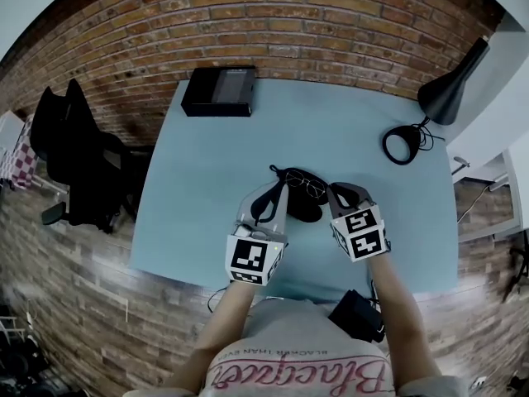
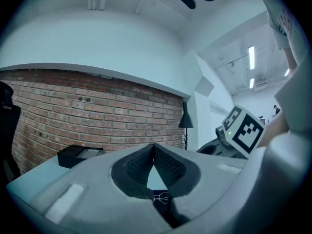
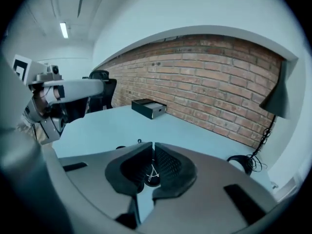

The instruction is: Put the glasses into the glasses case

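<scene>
Thin wire-framed glasses [image 1: 307,186] lie on top of a black glasses case [image 1: 304,210] near the middle of the pale blue table [image 1: 207,188]. My left gripper [image 1: 278,187] is just left of them and my right gripper [image 1: 334,192] just right, with both tips close to the frame. In the left gripper view the jaws meet at the tip [image 2: 154,147], and the glasses [image 2: 160,197] show below them over the dark case. The right gripper [image 3: 152,147] has its jaws almost touching. The wire frame [image 3: 150,172] shows in the slit between them, and I cannot tell whether it is pinched.
A black box [image 1: 219,90] sits at the table's far left edge. A black desk lamp [image 1: 450,89] with its round base [image 1: 402,143] and cord is at the far right. A black office chair [image 1: 74,147] stands left of the table. A brick wall runs behind.
</scene>
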A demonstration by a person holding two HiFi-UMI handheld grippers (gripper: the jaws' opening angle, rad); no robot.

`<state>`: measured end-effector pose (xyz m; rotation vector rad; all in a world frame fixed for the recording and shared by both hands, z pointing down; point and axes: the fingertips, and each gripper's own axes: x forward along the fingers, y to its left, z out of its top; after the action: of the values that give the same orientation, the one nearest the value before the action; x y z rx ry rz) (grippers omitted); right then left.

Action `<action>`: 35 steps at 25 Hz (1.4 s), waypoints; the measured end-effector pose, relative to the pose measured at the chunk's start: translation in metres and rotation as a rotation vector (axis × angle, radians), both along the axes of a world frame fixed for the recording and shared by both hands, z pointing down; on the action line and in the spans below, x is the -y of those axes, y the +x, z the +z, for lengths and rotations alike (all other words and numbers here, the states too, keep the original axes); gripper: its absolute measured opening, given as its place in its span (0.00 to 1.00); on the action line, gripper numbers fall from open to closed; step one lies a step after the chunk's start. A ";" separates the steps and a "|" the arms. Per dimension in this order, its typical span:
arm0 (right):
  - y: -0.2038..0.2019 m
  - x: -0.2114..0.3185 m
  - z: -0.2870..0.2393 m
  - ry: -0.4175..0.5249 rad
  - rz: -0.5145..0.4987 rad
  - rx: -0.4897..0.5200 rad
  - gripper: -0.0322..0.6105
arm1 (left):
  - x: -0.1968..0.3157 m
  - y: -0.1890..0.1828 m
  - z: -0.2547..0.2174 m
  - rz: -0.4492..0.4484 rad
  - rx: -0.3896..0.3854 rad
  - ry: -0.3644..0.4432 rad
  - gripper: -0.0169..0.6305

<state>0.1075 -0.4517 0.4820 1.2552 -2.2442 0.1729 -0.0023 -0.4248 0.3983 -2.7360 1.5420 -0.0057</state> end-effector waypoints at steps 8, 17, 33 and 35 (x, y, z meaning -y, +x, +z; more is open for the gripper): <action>0.000 -0.057 -0.060 0.156 0.032 0.200 0.06 | -0.029 0.005 -0.019 0.051 0.006 0.046 0.04; 0.002 -0.120 -0.113 0.332 0.086 0.322 0.06 | -0.069 0.013 -0.026 0.102 0.016 0.070 0.04; -0.024 -0.182 -0.123 0.405 0.087 0.323 0.06 | -0.135 0.005 -0.043 0.137 0.000 0.116 0.04; -0.027 -0.183 -0.126 0.414 0.066 0.323 0.06 | -0.135 0.005 -0.043 0.129 -0.013 0.110 0.04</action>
<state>0.0807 -0.2684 0.3561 1.6132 -2.6072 -0.0775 0.0027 -0.2893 0.3551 -2.7477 1.3228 0.0944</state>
